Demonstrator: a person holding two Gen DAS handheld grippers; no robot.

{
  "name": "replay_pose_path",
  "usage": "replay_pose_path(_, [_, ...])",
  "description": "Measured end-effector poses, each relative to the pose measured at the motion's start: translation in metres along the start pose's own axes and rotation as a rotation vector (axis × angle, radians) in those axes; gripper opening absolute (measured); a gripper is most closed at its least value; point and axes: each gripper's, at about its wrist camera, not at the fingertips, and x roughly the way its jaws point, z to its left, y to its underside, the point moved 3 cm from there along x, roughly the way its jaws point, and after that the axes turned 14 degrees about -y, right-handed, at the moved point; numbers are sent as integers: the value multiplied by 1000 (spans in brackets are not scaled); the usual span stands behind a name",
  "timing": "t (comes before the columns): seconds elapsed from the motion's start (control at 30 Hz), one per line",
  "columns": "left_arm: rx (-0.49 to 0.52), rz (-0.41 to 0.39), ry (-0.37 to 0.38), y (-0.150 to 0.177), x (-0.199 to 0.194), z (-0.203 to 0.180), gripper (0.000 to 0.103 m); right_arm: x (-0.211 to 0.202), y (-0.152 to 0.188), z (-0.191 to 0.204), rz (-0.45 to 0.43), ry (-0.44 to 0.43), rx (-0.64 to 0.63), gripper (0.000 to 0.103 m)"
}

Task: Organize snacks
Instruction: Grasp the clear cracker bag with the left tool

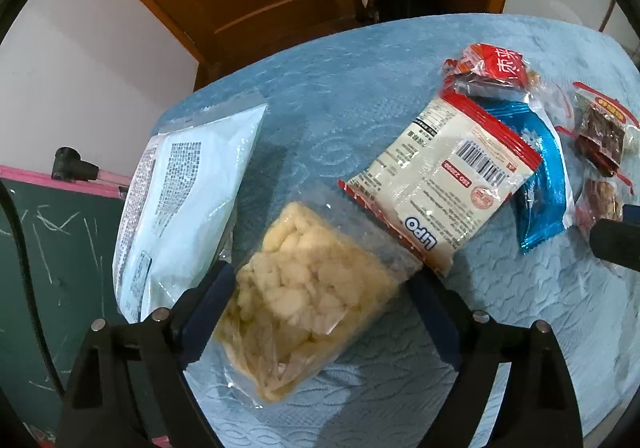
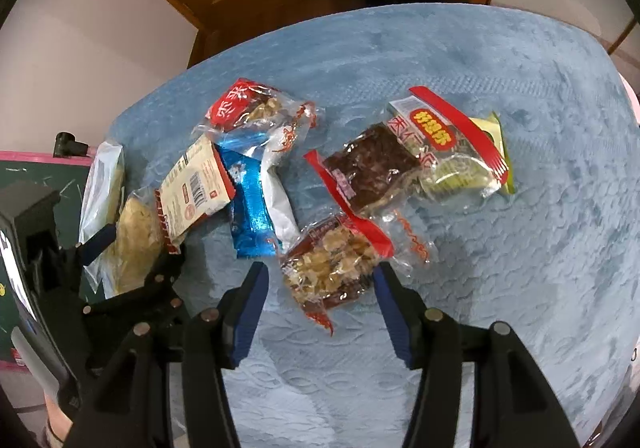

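On my left wrist view, the left gripper point(image 1: 320, 296) points down at the blue quilted cloth point(image 1: 360, 95), its blue-padded jaws spread wide. The clear bag of pale yellow chips point(image 1: 304, 296) lies between them. The left pad sits right at the bag's edge; I can't tell whether it touches. The right pad stands just clear of the plastic, so nothing is pinched. Just left of that bag lies a large white pouch point(image 1: 192, 199) with printed text, and its upper right corner is overlapped by a cream-and-red Lipo packet point(image 1: 444, 183). That packet rests partly on a blue foil packet point(image 1: 544, 183).

On my right wrist view, the right gripper point(image 2: 320, 288) also points down, jaws apart. The clear walnut-date packet point(image 2: 332, 268) with a red strip lies between the fingertips, its lower end reaching toward me. The right pad is at the wrapper's edge, the left pad apart from it; I see no squeeze. Beyond it lie a dark date-cake packet point(image 2: 368, 171) and a green-filled packet point(image 2: 460, 163), touching each other.
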Motion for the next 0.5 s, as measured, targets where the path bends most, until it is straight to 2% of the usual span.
replay_pose_path(0.1, [-12, 3, 0, -1, 0, 0, 88, 2, -1, 4, 4, 22, -22, 58])
replay_pose_path(0.17, [-23, 5, -19, -3, -1, 1, 79, 5, -1, 9, 7, 51, -57, 57])
replay_pose_path(0.27, [-21, 18, -42, -3, -1, 1, 75, 10, 3, 19, -2, 75, -98, 55])
replay_pose_path(0.3, [-17, 16, -51, -3, -4, 0, 73, 10, 5, 21, -7, 82, -111, 47])
replay_pose_path(0.37, [-8, 6, -64, -2, -11, -4, 70, 5, 11, 26, -29, 96, -150, 40])
replay_pose_path(0.5, [-3, 0, -20, 5, -26, -9, 67, 0, 20, 28, -28, 106, -196, 38])
